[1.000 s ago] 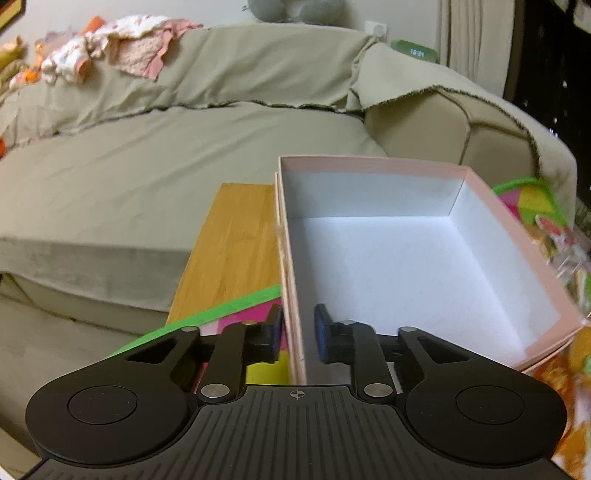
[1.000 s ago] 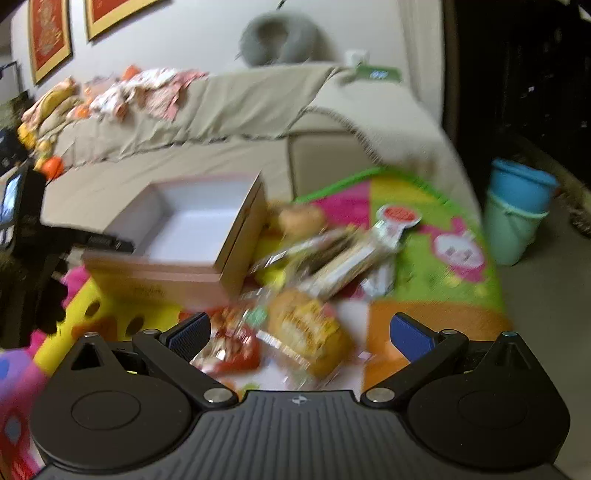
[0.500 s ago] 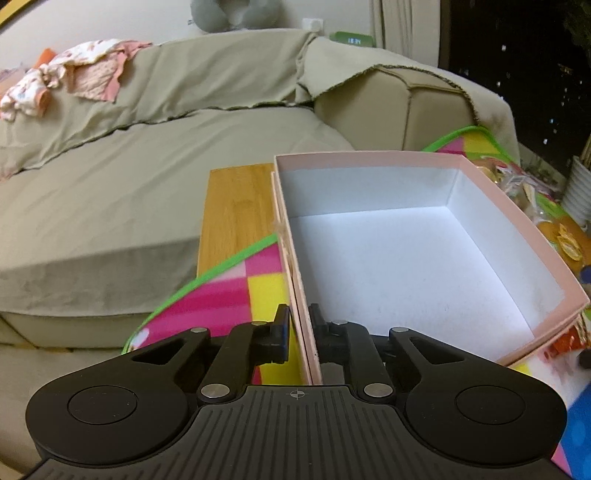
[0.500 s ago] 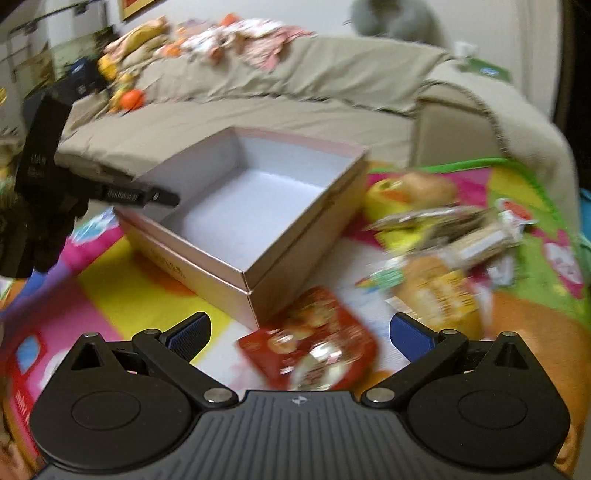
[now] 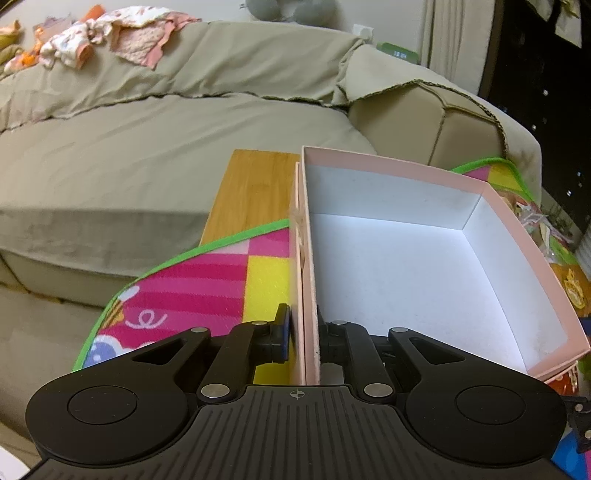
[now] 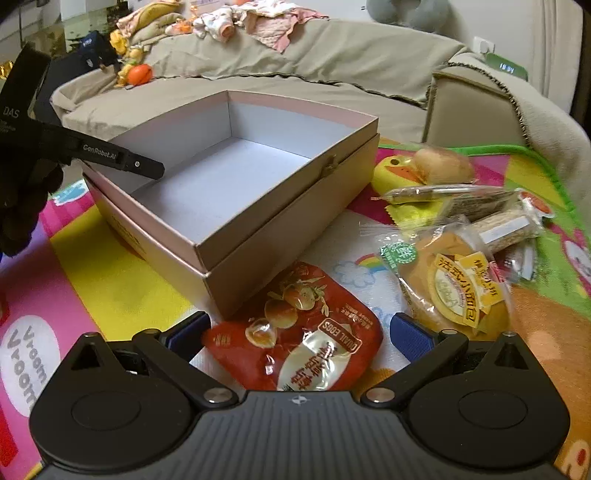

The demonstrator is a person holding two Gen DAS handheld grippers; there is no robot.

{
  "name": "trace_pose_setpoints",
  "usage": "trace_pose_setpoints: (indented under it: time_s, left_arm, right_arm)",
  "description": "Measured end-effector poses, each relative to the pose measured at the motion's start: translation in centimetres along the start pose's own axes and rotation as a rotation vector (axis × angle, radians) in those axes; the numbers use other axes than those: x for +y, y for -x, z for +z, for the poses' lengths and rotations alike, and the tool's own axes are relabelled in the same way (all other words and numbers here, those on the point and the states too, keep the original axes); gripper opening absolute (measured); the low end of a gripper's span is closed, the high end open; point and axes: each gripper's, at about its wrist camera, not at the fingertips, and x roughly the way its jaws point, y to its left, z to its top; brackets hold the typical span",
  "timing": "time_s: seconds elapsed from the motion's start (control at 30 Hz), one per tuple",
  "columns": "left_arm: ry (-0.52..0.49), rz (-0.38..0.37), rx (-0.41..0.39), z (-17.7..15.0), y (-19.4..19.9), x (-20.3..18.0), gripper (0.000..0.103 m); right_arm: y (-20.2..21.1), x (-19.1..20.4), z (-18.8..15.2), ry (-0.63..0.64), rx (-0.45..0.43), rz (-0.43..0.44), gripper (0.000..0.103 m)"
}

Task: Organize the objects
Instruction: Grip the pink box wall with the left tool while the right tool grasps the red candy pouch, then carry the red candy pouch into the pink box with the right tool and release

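An open pink box (image 6: 236, 192), white inside and empty, sits in the middle of the right wrist view on a bright play mat (image 6: 110, 280); in the left wrist view the same box (image 5: 424, 258) fills the right half of the frame. The left gripper (image 5: 304, 338) is clamped on the box's near side wall, one pad outside and one inside, at the bottom centre of its view. In the right wrist view it shows as a black arm (image 6: 110, 157) reaching the box's rim from the upper left.

The right gripper (image 6: 299, 332) is spread wide and holds nothing. It hangs over a red packet of quail eggs (image 6: 295, 332), which lies flat on the mat just beside the box's near corner, at the lower centre of the frame. To the right lie more wrapped snacks: a round yellow cake in clear wrap (image 6: 458, 291), a long bar (image 6: 443, 194) and a bun (image 6: 443, 166), all near one another.

Behind everything stands a sofa under a beige cover (image 6: 332, 70), with baby clothes (image 6: 243, 18) piled along its back at the upper centre.

The step in hand appears to be steadying the box while the first snack is picked up. Next, the right gripper would probably need to lower around the red packet, close on it, and carry it over the box wall.
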Motion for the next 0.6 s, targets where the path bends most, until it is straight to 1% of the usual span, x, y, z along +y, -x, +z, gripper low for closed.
trace_pose_setpoints:
  time_s: [0.07,0.13,0.2,0.27,0.4,0.43,0.53,0.6]
  left_arm:
    - [0.012,0.001,0.0,-0.1,0.1,-0.1,0.012]
    - [0.026,0.001,-0.004,-0.2,0.1,-0.2,0.012]
    - [0.032,0.005,-0.011,-0.4,0.1,-0.3,0.012]
    - [0.035,0.004,-0.015,-0.5,0.2,-0.4,0.012]
    - [0.036,0.005,-0.016,-0.7,0.3,-0.7,0.012]
    - [0.034,0.007,-0.017,-0.7,0.3,-0.9,0.012]
    - [0.029,0.01,-0.016,-0.8,0.4,-1.1,0.012]
    - [0.03,0.009,-0.017,-0.8,0.4,-1.2,0.012]
  right_arm:
    - [0.3,-0.2,0.1,-0.011,0.006,0.001,0.093]
    - [0.9,-0.4,-0.1,-0.019,0.02,-0.009,0.091]
    - [1.5,-0.9,-0.7,-0.027,0.031,-0.04,0.089]
    - [2.4,-1.3,-1.7,-0.027,0.022,-0.075,0.084]
    - [4.6,-1.6,-3.0,0.003,0.021,-0.19,0.081]
    - [5.1,-1.8,-3.2,-0.003,0.021,-0.204,0.08]
    - [7.2,-2.2,-3.2,-0.04,0.017,-0.205,0.08]
    - [8.8,-2.0,-2.3,-0.042,-0.009,-0.204,0.08]
